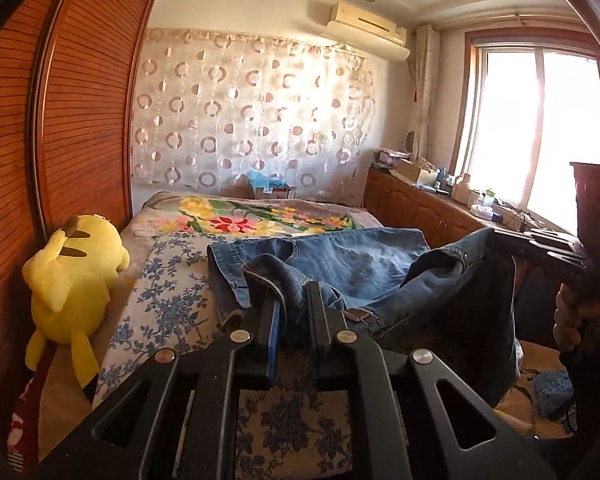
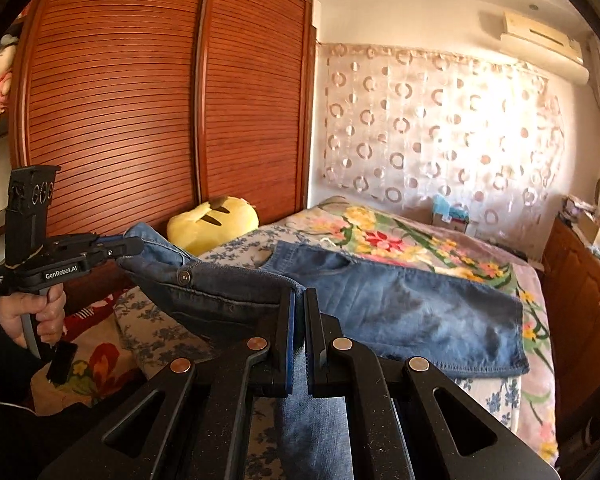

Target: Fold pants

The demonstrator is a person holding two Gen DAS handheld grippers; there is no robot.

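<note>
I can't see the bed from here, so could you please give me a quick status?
Left gripper and right gripper shut on jeans. Near end lifted, far end on bed. Nothing in the way.

Yellow plush [image 1: 70, 280] beside wardrobe [image 1: 80, 120]

Two grippers, both pinched tight
The left gripper [image 1: 294, 300] and right gripper [image 2: 299, 308] each squeeze cloth between closed fingers; a hand [image 2: 32, 316] holds the left one's handle
</note>
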